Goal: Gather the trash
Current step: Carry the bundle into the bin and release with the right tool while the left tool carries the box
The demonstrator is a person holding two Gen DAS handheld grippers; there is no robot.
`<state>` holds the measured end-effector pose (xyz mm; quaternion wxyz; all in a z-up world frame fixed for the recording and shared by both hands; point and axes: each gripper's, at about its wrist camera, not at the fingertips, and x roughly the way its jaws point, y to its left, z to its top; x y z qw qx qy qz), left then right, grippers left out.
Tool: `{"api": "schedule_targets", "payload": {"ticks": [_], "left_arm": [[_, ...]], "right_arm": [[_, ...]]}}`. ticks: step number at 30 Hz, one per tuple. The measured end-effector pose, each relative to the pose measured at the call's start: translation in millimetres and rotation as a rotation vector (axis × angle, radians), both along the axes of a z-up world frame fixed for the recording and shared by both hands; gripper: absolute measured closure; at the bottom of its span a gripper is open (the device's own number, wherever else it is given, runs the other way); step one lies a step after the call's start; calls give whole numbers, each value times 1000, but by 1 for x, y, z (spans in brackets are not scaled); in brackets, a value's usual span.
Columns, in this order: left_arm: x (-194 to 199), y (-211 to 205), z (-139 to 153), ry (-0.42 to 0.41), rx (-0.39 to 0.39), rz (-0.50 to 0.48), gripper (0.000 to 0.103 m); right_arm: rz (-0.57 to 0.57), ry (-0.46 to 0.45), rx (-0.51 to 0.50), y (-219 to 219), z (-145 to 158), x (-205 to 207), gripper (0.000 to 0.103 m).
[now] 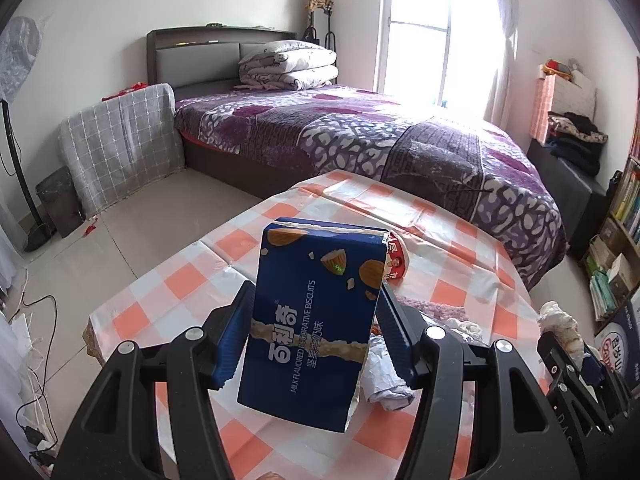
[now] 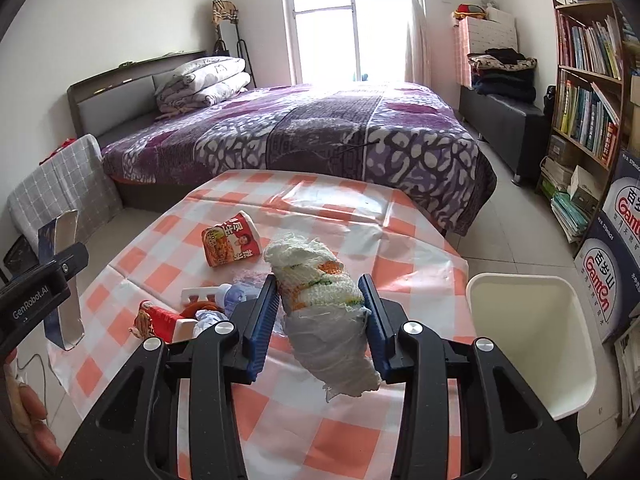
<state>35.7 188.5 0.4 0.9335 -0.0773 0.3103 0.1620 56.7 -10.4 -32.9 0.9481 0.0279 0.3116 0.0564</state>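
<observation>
Trash is lifted but not yet binned, as far as these views show. The left tool (image 1: 316,332) is clamped on a blue biscuit box (image 1: 316,320), held upright clear of the checked counter (image 1: 460,240). The right tool (image 2: 320,320) grips a crumpled wad of white netting and plastic (image 2: 320,312) above the same counter. Just to the right of the counter stands a white bin (image 2: 528,340); what shows of its inside looks empty, so I judge nothing has gone in so far. On the counter remain a red instant-noodle cup (image 2: 232,244) lying on its side, a red packet (image 2: 158,318), a plastic bottle (image 2: 234,296) and some crumpled paper (image 1: 386,376) in a loose heap. Both held pieces want carrying over the bin and dropping, then those leftovers picking up in turn.
</observation>
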Motion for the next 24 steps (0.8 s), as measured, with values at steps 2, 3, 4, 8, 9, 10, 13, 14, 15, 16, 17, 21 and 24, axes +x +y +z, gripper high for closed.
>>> {"api": "schedule_targets", "payload": {"ticks": [2, 3, 4, 8, 9, 10, 13, 14, 15, 16, 17, 21, 24], "left_arm": [[2, -6, 1, -2, -1, -9, 44], [3, -10, 1, -3, 0, -16, 44], [5, -14, 1, -3, 2, -22, 44], [13, -34, 1, -2, 10, -52, 44], [14, -37, 1, -3, 11, -58, 44], [16, -43, 1, -4, 13, -66, 44], [22, -58, 0, -5, 17, -91, 44], [25, -63, 0, -6, 17, -99, 44], [26, -68, 0, -6, 19, -107, 44], [28, -74, -1, -6, 22, -115, 44], [30, -80, -1, -6, 24, -124, 44], [36, -100, -2, -6, 34, -160, 44], [39, -116, -4, -5, 42, -187, 44]], "right_arm": [[-17, -2, 3, -6, -1, 0, 64], [-26, -3, 5, -11, -1, 0, 64], [-34, -3, 5, -14, -1, 0, 64], [-69, -2, 16, -32, -1, 3, 64], [-78, -1, 19, -37, -1, 4, 64], [-85, 0, 20, -42, -1, 5, 64], [-113, -1, 20, -58, -2, 7, 64], [-123, 0, 20, -63, -3, 8, 64], [-134, 1, 21, -69, -3, 9, 64], [-145, 3, 22, -75, -4, 10, 64], [-157, 5, 22, -80, -5, 11, 64], [-210, 9, 18, -105, -8, 14, 64], [-252, 19, 14, -123, -11, 17, 63]]}}
